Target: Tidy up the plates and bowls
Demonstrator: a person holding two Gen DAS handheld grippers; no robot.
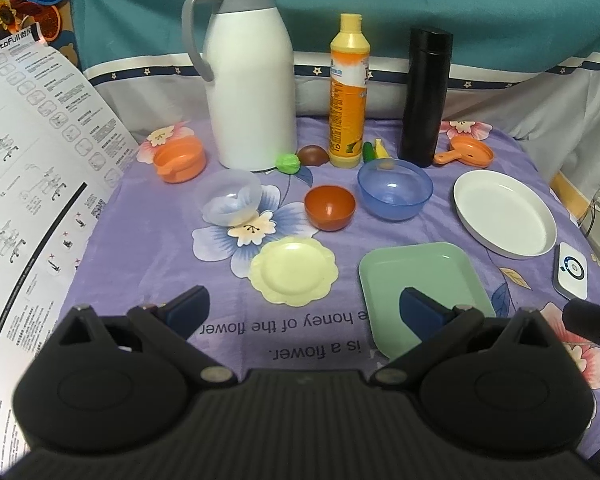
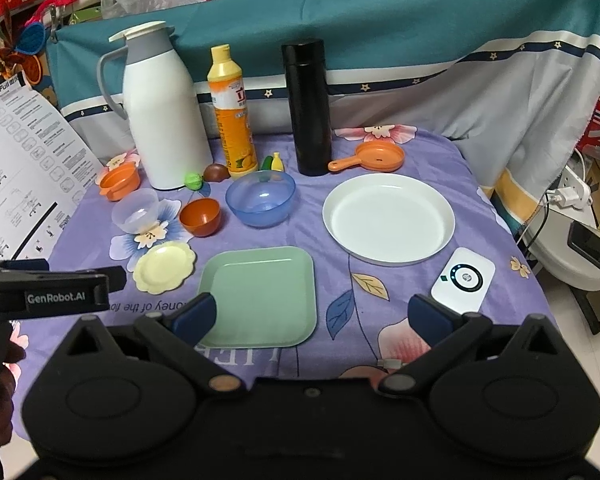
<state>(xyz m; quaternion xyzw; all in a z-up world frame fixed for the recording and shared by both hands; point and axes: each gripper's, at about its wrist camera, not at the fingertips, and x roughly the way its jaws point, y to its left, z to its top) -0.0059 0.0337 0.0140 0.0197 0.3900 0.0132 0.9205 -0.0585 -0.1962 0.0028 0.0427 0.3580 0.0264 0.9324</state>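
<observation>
Both tongs are spread wide and hold nothing: the left gripper (image 1: 304, 312) hangs low over the purple flowered cloth (image 1: 148, 248), and the right gripper (image 2: 312, 316) does too. Closest lie the square green plastic plate (image 2: 260, 292) and the little yellow flower-shaped plate (image 1: 294, 270). Behind them sit the small brown bowl (image 1: 330, 207), the clear plastic bowl (image 1: 232, 200), the blue see-through bowl (image 1: 396, 190) and the big round white plate (image 2: 388, 218). It seems best to pinch a rim gently, lift straight up, and stack small on big.

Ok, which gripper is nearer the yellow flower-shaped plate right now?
Left. The left gripper is open just short of the yellow plate. The right gripper is open farther right, near the green plate.
</observation>
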